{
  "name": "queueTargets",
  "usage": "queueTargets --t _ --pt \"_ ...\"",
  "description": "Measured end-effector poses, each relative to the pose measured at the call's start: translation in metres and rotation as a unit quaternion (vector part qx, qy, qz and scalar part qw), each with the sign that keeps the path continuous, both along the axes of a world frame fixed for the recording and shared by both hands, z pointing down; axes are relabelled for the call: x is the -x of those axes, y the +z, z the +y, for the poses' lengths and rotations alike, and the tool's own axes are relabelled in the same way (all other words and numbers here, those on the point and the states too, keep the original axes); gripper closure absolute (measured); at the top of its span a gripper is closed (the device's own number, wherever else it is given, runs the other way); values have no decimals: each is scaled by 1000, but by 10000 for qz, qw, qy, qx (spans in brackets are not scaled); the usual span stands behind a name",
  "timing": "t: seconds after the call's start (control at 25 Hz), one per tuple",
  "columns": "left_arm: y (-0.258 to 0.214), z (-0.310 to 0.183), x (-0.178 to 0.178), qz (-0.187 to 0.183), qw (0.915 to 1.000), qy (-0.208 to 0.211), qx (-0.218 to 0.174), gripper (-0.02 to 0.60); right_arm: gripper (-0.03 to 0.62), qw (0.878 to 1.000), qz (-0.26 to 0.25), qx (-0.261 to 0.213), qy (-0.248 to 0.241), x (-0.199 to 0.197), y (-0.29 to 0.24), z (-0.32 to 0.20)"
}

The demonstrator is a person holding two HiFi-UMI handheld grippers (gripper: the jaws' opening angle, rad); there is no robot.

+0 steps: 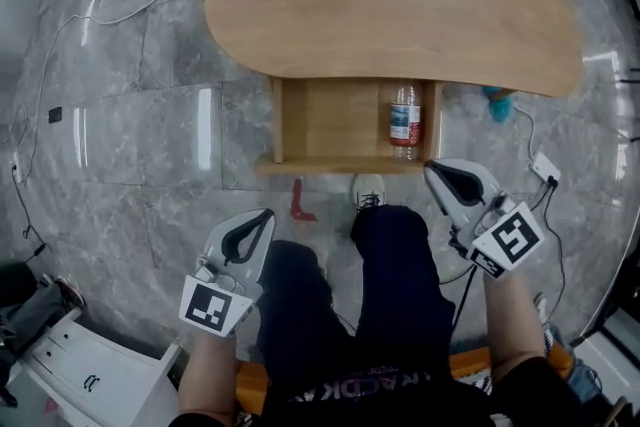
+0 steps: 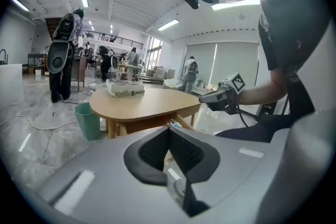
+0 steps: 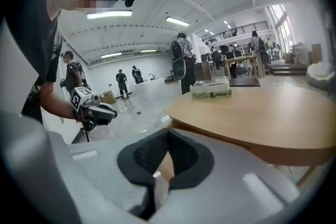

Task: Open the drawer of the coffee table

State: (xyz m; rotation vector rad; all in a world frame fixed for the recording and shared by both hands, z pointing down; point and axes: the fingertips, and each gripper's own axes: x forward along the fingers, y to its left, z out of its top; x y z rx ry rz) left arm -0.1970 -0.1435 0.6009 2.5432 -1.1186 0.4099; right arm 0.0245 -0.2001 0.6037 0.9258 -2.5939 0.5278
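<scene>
Our left gripper (image 1: pixel 266 214) and right gripper (image 1: pixel 432 169) are both clenched on nothing: each gripper view shows the dark pads pressed together with only air beyond them. Both hang on the near side of the drawer (image 1: pixel 330 125), apart from its front edge, the right one close to the drawer's right front corner. The drawer stands pulled well out from under the coffee table (image 1: pixel 400 10), so we judge the opening done.

What we could spoil is that result. The right gripper is near enough that a careless swing could knock the drawer's front and push it back in, or jolt the water bottle (image 1: pixel 405 120) sitting against the drawer's right wall. Our shoe (image 1: pixel 368 190) rests just short of the drawer's front, so a shifted leg could do the same. A red object (image 1: pixel 300 202) lies on the floor by the drawer's front left, where a foot might catch it.

Left of the drawer we have bare floor and free room. Right of the drawer, a blue thing (image 1: pixel 497 102) and cables crowd the floor. The tabletop overhangs the drawer's rear, closing off the way straight up from there.
</scene>
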Motion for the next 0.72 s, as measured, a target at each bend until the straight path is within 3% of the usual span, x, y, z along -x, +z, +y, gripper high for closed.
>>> queueTargets --t 0.24,0.44,0.72 --pt "-146 47 -39 294 9973 293 609 575 592 9972 -159 670 -293 34 -134 57" --pt "-256 83 -59 631 9943 416 745 575 592 9968 -153 709 -328 54 -236 97" --pt "-363 154 -66 614 9904 1202 314 575 592 9988 -378 259 176 76 -351 156"
